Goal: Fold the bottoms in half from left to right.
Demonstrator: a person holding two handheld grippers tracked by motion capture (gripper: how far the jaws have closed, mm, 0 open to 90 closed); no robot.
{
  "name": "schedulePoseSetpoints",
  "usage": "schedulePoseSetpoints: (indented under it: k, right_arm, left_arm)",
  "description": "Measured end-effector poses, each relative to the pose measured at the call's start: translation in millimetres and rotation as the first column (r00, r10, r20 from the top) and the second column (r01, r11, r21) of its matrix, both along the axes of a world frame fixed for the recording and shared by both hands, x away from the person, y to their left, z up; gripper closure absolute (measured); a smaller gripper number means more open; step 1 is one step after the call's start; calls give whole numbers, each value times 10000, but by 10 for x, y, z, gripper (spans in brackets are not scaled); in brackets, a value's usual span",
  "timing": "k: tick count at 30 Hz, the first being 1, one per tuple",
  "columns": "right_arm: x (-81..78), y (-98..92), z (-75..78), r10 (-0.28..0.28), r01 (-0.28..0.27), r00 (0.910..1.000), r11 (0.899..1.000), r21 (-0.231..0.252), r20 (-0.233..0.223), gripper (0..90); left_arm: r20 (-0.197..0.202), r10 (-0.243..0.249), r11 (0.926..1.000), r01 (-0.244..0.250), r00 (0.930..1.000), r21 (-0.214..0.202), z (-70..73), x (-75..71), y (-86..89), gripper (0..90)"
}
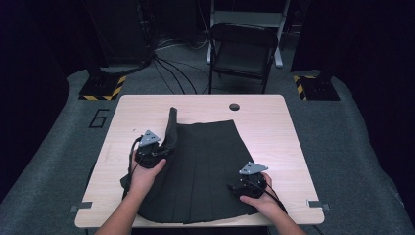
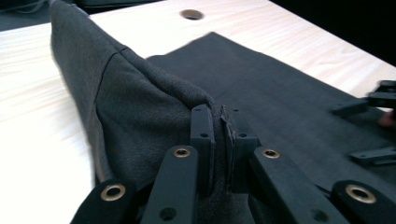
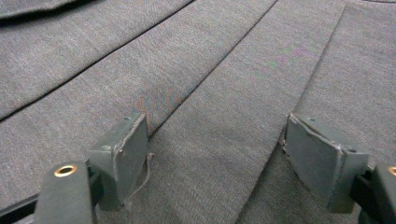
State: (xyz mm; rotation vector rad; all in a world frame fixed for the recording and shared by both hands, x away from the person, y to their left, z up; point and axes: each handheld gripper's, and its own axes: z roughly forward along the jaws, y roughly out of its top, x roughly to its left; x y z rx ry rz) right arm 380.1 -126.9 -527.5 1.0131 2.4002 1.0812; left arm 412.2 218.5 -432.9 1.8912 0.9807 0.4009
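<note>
We've got left gripper [image 2: 219, 140] clamped on skirt [image 1: 205, 166] left edge, fold goes right toward open right gripper [image 3: 215, 154].

L gripper [image 2: 219, 140] jaws pinch skirt [image 2: 140, 107] edge, lifted | table [image 2: 42, 116] | far-right gripper [image 2: 373, 100] prob.

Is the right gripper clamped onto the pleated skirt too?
No, the right gripper has its jaws spread wide apart over the flat pleated skirt, with no cloth pinched between them.
</note>
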Motion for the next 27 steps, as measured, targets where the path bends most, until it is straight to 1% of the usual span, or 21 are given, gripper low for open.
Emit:
schedulePoseSetpoints:
  k: [1,3,4,5,6,7,8,10,12,13,14,15,16,17,18,19,21,23,24,25,27]
  right_arm:
    - [0,0,0,1,-1,10000,10000,2,1,218]
    - [0,0,0,2,-2,10000,10000,1,2,217]
    - [0,0,0,5,-5,10000,10000,1,3,218]
    - [0,0,0,-2,2,10000,10000,3,0,218]
    - [0,0,0,8,-8,10000,10000,-2,5,217]
    - [0,0,0,8,-8,10000,10000,-2,5,217]
    - [0,0,0,2,-2,10000,10000,-1,2,217]
    - [0,0,0,3,-3,10000,10000,-4,-1,218]
    - [0,0,0,0,0,10000,10000,0,-3,217]
    - [0,0,0,3,-3,10000,10000,1,-5,217]
    - [0,-1,0,2,-2,10000,10000,5,-7,217]
    - [0,-1,0,3,-3,10000,10000,5,-7,217]
    - [0,-1,0,4,-4,10000,10000,3,-6,217]
    - [0,-1,0,6,-6,10000,10000,5,-8,217]
    - [0,-1,0,9,-9,10000,10000,2,-7,217]
    - [0,-1,0,11,-11,10000,10000,3,-8,217]
    - [0,-1,0,9,-9,10000,10000,3,-10,217]
    - [0,-1,0,9,-9,10000,10000,3,-8,217]
    - [0,-1,0,10,-10,10000,10000,6,-6,217]
    - [0,-1,0,11,-11,10000,10000,2,-8,217]
    - [0,-1,0,10,-10,10000,10000,4,-8,217]
  left_arm:
    - [0,0,10000,0,10000,0,0,0,0,839]
    - [-113,-308,9995,308,9995,45,-30,3,-113,839]
    - [-245,-557,9984,559,9981,80,-78,8,-235,839]
    - [-308,-639,9979,642,9975,86,-113,9,-303,839]
    - [-308,-639,9979,642,9975,86,-113,9,-303,839]
    - [-443,-777,9968,783,9960,131,-151,14,-364,839]
    - [-616,-946,9949,966,9936,298,-239,24,-482,839]
    - [-791,-1044,9931,1081,9914,446,-329,35,-588,839]
    - [-979,-1125,9920,1175,9888,472,-409,49,-664,839]
    - [-1075,-1180,9907,1244,9872,554,-440,58,-693,839]
    - [-1075,-1180,9907,1244,9872,554,-440,58,-693,839]
    - [-1217,-1195,9896,1281,9853,652,-504,70,-751,839]
    - [-1311,-1251,9881,1355,9834,733,-535,79,-773,839]
    - [-1365,-1186,9886,1298,9835,759,-569,82,-802,839]
    - [-1365,-1186,9886,1298,9835,759,-569,82,-802,838]
    - [-1471,-1188,9862,1339,9820,974,-620,85,-829,837]
    - [-1458,-1229,9851,1385,9816,1022,-637,87,-833,833]
    - [-1461,-1209,9859,1359,9819,979,-637,73,-834,802]
    - [-1411,-1294,9886,1388,9815,591,-594,57,-813,767]
    - [-1411,-1294,9886,1388,9815,591,-594,57,-813,733]
    - [-1207,-1272,9902,1331,9845,426,-507,29,-766,671]
